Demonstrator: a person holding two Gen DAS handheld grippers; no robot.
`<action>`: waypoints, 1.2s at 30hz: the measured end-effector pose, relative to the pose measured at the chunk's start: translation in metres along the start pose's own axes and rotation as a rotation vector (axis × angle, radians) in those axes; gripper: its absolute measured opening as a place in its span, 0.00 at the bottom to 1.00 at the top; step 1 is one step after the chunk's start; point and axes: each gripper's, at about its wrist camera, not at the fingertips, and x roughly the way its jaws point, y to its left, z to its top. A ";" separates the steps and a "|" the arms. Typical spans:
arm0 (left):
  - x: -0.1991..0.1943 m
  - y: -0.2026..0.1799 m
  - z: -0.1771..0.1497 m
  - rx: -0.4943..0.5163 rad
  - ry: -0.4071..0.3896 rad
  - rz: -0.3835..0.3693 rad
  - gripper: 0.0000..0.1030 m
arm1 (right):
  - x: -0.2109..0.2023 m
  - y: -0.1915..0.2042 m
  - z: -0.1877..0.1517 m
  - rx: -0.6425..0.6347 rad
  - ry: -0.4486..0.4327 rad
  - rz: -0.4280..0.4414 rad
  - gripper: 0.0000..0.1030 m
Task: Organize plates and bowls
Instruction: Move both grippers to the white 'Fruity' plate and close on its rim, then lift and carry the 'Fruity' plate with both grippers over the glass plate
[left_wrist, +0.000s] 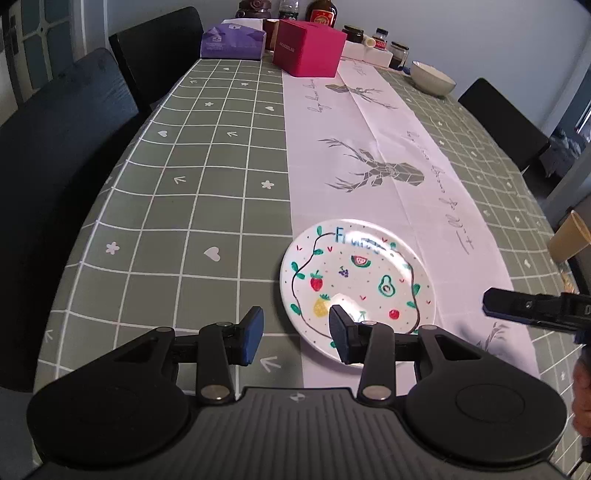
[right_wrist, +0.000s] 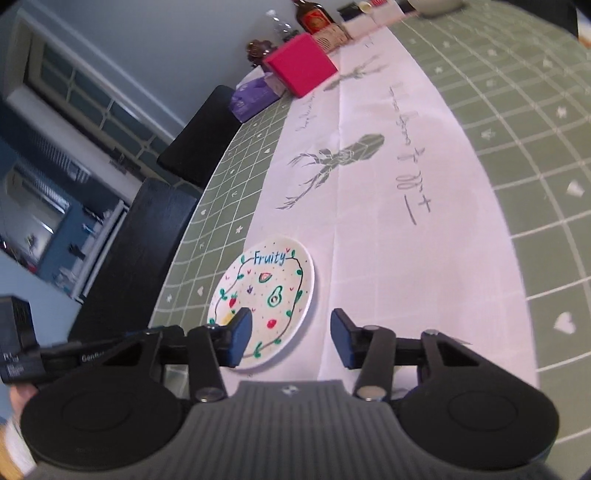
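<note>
Left gripper (left_wrist: 296, 334), seen from its own wrist camera, stands about half open with nothing between its blue pads. It hangs just over the near-left rim of the round white ceramic plate painted with fruit (left_wrist: 356, 284); its right pad overlaps the plate's near edge in the view, but whether it touches I cannot tell. The plate lies flat on the tabletop (left_wrist: 166, 206), across the seam between the green checked cloth and the white deer-print runner (left_wrist: 373, 155). At the far right end sits a pale ceramic bowl (left_wrist: 433, 78), well apart from the plate. A pink box (left_wrist: 308, 48), a purple tissue pack (left_wrist: 232, 41) and some jars stand at the far end. The tip of the right gripper (left_wrist: 535, 308) pokes in from the right edge.

From the right wrist camera, the right gripper (right_wrist: 289, 338) is also roughly half open and empty. Its left pad sits over the plate's (right_wrist: 264, 295) near rim, its right pad over bare runner, so the plate's right edge falls between them. The view is tilted and slightly blurred.

Judged from this, the step in hand is the approach to the plate, with nothing yet gathered. The next move calls for 1 gripper to slide a pad under the low rim and pinch it, since the plate lies flat.
</note>
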 end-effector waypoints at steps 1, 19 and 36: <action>0.004 0.004 0.002 -0.023 0.002 -0.022 0.46 | 0.006 -0.002 0.002 0.007 0.005 0.008 0.46; 0.050 0.046 0.005 -0.190 0.014 -0.171 0.45 | 0.062 -0.033 0.009 0.243 0.055 0.115 0.28; 0.053 0.039 0.006 -0.138 -0.012 -0.113 0.26 | 0.067 -0.048 0.009 0.284 0.082 0.132 0.01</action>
